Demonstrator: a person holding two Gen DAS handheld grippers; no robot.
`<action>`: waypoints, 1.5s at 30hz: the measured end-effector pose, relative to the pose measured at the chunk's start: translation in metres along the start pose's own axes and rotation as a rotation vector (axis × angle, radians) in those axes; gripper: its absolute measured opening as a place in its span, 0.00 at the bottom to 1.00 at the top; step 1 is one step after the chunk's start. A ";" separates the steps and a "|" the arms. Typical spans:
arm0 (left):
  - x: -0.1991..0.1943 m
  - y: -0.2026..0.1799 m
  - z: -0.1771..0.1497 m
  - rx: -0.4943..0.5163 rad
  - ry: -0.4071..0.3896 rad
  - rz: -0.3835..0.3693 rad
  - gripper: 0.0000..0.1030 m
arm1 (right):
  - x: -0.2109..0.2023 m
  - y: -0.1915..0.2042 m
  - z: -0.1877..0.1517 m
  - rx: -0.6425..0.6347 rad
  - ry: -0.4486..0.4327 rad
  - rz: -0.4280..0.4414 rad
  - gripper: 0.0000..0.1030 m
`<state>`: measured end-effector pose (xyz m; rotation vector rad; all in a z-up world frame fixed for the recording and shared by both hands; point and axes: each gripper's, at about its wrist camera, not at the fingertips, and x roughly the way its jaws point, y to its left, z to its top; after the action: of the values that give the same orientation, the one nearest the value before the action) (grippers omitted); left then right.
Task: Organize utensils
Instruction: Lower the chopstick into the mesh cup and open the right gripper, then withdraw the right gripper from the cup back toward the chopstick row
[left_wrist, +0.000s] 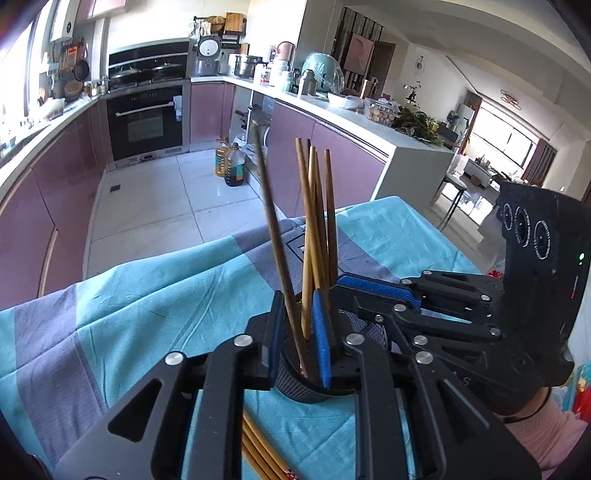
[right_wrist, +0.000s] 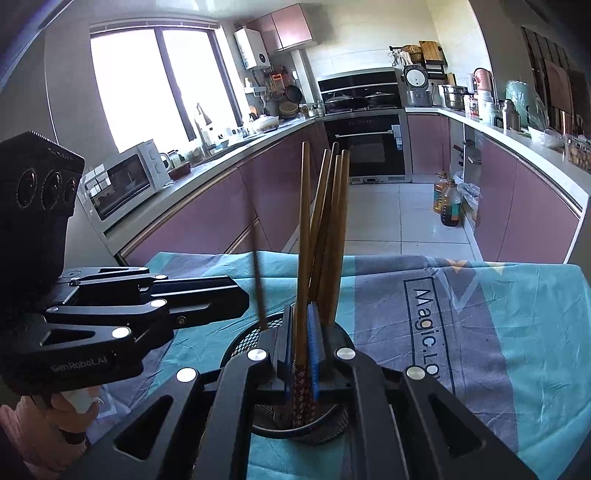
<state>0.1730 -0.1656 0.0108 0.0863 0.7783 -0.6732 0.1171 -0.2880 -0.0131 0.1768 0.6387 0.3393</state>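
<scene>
Fingers first: my left gripper stands nearly closed, its blue pads on either side of one dark chopstick. Whether the pads actually pinch it or only bracket it, I cannot tell. My right gripper is narrowed around a light chopstick with a patterned lower end; the pads sit at both sides of the stick and appear to grip it.

Both sticks stand with their lower ends inside the mesh holder, which sits on the blue cloth. The holder lies directly below and between both sets of fingers. In the left view my right gripper reaches in from the right, its fingertips at the far rim.

Long axes: the dark chopstick runs steeply upward and leans away to the left, free end high. The light chopstick runs close to vertical, patterned end down in the holder, plain end up. The other light chopsticks already in the holder fan upward beside it, just touching or nearly so.

More chopsticks lie flat on the cloth below my left gripper, near the lower frame edge, long axes running diagonally toward the holder. The left gripper is nearer to them.

Judgement: both held sticks look seated; release comes next, straight up along each axis.
</scene>
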 end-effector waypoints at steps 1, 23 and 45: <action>-0.001 0.000 0.000 -0.002 0.000 -0.001 0.17 | -0.001 0.000 -0.001 0.000 -0.002 0.004 0.08; -0.083 0.034 -0.089 -0.065 -0.179 0.194 0.53 | -0.045 0.052 -0.052 -0.130 -0.020 0.156 0.41; -0.028 0.056 -0.170 -0.146 0.057 0.218 0.52 | 0.028 0.074 -0.106 -0.126 0.229 0.093 0.41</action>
<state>0.0860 -0.0538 -0.1018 0.0565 0.8568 -0.4079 0.0548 -0.2027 -0.0928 0.0474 0.8342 0.4926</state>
